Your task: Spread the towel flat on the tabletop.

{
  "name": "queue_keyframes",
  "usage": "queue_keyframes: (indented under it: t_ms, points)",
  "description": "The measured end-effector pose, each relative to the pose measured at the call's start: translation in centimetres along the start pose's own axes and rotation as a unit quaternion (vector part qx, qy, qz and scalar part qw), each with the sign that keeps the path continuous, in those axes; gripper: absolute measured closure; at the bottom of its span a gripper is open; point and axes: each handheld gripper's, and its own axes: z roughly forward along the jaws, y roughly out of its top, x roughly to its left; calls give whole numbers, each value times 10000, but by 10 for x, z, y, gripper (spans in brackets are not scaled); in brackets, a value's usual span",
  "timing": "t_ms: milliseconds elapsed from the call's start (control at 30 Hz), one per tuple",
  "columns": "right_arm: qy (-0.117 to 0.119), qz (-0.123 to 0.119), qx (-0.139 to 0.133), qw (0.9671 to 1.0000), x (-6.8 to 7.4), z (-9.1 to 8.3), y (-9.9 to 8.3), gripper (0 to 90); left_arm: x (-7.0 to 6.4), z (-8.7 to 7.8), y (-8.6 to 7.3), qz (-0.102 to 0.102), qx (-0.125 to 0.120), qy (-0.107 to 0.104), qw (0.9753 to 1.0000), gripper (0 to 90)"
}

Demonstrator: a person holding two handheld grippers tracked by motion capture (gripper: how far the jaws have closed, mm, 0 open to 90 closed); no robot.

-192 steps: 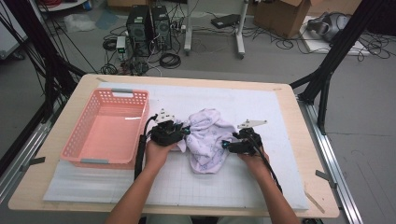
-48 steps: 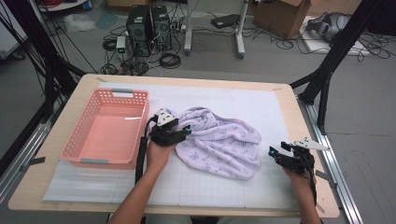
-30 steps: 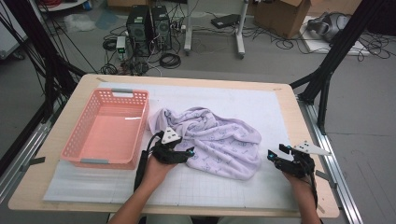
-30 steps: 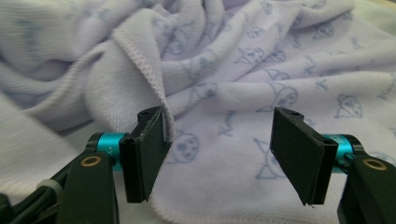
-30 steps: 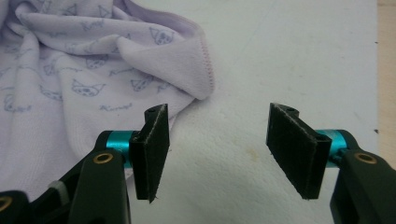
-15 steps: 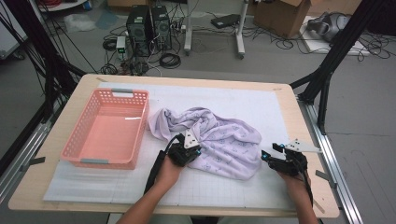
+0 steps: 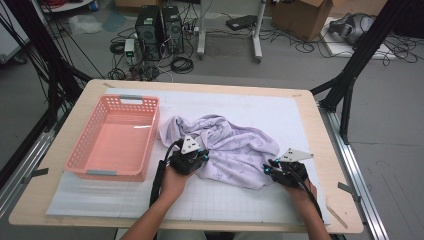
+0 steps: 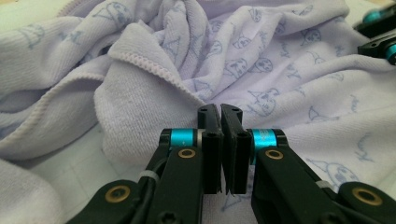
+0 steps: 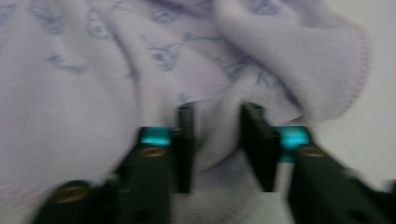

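Grey floor (image 7: 280, 70) strewn with cables, computer towers (image 7: 160, 27) behind the wooden bench (image 7: 325, 150), white gridded mat (image 7: 240, 200). Lilac towel (image 7: 235, 145) crumpled between both grippers; pink basket (image 7: 112, 137) left of left hand-held gripper (image 8: 220, 112), clenched at towel's edge, pinch unclear. Right hand-held gripper (image 9: 218, 119) parted around a fold.

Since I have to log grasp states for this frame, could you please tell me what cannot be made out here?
- Left gripper: jaws nearly closed; its own view cannot settle whether towel is pinched between them.
- Right gripper: its view is motion-blurred; jaws apart around a fold, contact unclear.
- High view: both jaw pairs too small to judge.
- Basket: near wall hides part of its floor.
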Motion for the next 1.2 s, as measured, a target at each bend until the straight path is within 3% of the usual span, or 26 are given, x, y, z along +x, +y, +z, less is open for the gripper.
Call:
queue_keyframes:
  t_ms: [33,100,267,333,400,467,533,600,700,800,833,900,967,1067,1133,1167,1200]
  points:
    - [32,21,7,10000,2,-1,0,825,1,-3,-1,-13,-29,-4,10000,867]
    - [51,1,55,10000,6,-3,0,848,1,-12,-3,-59,-124,36,9999,867]
    - [527,61,325,9981,15,-22,-4,852,6,-32,-13,-357,-432,2,9984,866]
    - [738,-19,438,9963,23,-26,-3,851,7,-33,-13,-359,-436,37,9984,866]
    - [767,-243,422,9959,31,-27,-2,849,10,-29,-13,-388,-385,91,9985,866]
    - [817,-260,396,9955,33,-23,0,834,15,-21,-13,-440,-298,262,9982,866]
    - [816,-136,241,9963,32,-18,2,774,23,-12,-13,-497,-113,403,9979,866]
    - [677,-100,-8,9977,31,-16,4,625,28,-9,-9,-686,-167,430,9966,866]
    - [271,-310,-424,9983,29,-24,11,577,30,-7,-2,-644,-197,475,9966,866]
    - [-17,-209,-736,9971,17,-29,20,531,35,-2,3,-549,-118,495,9972,866]
    - [-62,-120,-798,9967,12,-27,23,507,37,0,5,-567,-130,511,9970,866]
    - [8,-178,-845,9963,3,-17,30,448,41,4,6,-598,-79,501,9969,866]
    - [216,-406,-465,9979,2,3,38,422,43,9,4,-655,-46,497,9966,866]
    - [205,-506,7,9985,0,32,47,456,44,15,3,-684,-50,547,9961,866]
    - [237,-598,330,9974,-1,48,50,582,46,17,9,-646,-28,622,9960,866]
    - [407,-525,304,9973,-3,51,52,733,47,18,12,-643,-50,666,9957,866]
    - [426,-568,365,9968,-4,52,55,782,48,19,16,-637,-60,702,9955,866]
